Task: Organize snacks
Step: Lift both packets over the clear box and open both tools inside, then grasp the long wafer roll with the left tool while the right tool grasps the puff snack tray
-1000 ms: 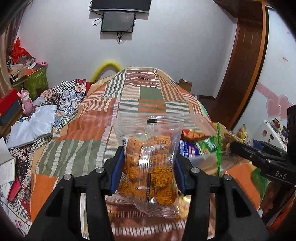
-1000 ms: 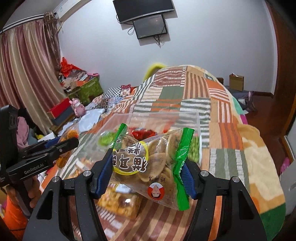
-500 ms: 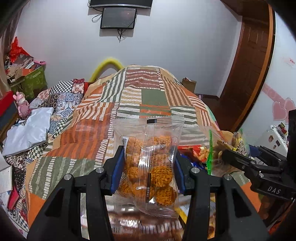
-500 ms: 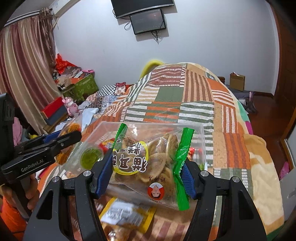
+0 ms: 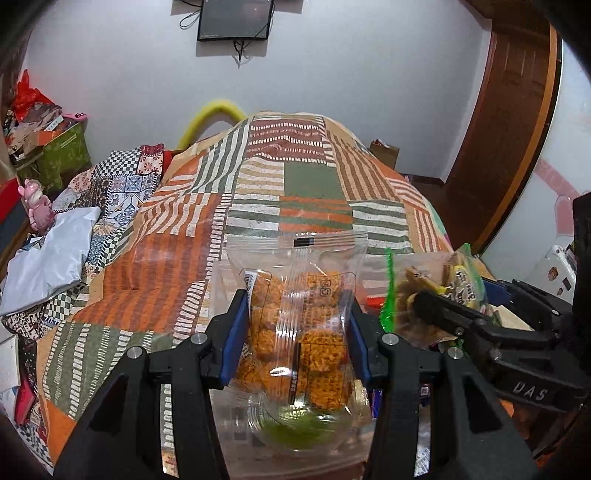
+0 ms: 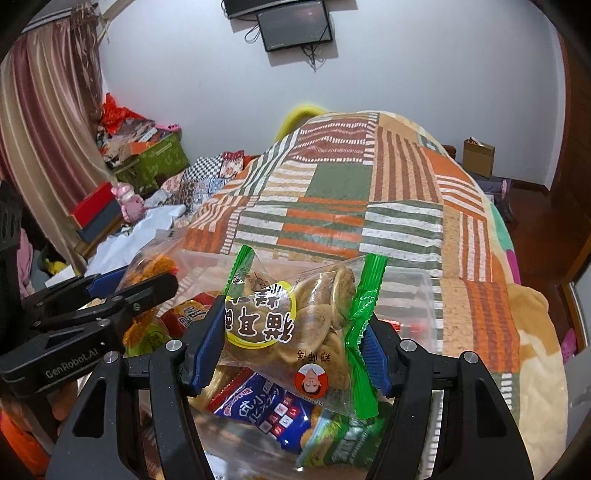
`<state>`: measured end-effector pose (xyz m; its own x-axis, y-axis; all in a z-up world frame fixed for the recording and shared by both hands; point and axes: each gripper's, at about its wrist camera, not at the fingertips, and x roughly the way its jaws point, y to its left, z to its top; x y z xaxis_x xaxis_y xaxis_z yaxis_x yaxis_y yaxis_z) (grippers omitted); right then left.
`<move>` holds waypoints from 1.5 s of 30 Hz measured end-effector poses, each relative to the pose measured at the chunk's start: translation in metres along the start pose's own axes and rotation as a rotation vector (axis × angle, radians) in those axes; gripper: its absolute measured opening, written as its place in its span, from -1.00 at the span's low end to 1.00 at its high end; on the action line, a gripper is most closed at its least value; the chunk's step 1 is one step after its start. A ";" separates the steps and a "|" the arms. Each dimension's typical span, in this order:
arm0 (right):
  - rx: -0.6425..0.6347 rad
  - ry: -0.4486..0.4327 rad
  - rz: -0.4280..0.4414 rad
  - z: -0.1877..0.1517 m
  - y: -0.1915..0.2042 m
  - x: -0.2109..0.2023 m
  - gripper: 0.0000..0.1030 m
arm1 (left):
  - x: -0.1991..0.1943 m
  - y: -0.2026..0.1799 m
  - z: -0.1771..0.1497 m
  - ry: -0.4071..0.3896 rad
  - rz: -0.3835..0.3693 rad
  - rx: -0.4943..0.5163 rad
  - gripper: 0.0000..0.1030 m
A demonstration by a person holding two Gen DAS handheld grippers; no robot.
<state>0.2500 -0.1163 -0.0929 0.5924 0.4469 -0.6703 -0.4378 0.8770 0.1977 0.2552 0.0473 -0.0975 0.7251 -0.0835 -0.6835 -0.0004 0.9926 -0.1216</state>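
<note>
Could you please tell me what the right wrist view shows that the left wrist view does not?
Only the right wrist view shows the striped curtain, a blue snack packet in the clear bin and the printing on the green-edged biscuit bag. Only the left wrist view shows the wooden door and the orange snack bag head-on. Both show the patchwork blanket, the wall screen and each gripper, left gripper and right gripper, holding its bag.

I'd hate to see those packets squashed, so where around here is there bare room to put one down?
The patchwork quilt beyond the clear plastic bin lies bare up to the far wall, and also to the bin's right. The bin is crowded with snack packets. The quilt's left edge is cluttered by a white cloth and patterned fabric. Both grippers are full: left gripper, right gripper.
</note>
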 end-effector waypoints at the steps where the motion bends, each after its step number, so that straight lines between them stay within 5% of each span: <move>1: -0.003 0.005 0.002 0.000 0.001 0.003 0.21 | 0.001 0.000 0.000 0.002 0.000 0.001 -0.06; 8: 0.011 0.025 0.007 0.002 -0.003 0.012 0.28 | 0.011 -0.003 -0.002 0.037 0.013 0.017 -0.06; 12: 0.007 0.029 -0.017 0.002 -0.003 0.013 0.32 | 0.010 -0.002 -0.003 0.035 0.010 0.011 0.18; 19: -0.004 0.018 -0.046 0.002 -0.004 0.004 0.57 | -0.002 -0.004 -0.001 0.016 0.010 0.017 0.32; 28: -0.037 -0.011 -0.060 -0.002 0.000 -0.019 0.60 | -0.037 -0.011 -0.005 -0.031 0.003 0.045 0.47; 45: -0.102 -0.043 -0.006 -0.050 0.035 -0.076 0.65 | -0.095 0.028 -0.068 0.024 0.074 0.026 0.65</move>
<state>0.1560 -0.1278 -0.0707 0.6229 0.4505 -0.6396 -0.4991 0.8584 0.1186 0.1397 0.0773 -0.0854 0.7068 -0.0119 -0.7073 -0.0348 0.9981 -0.0515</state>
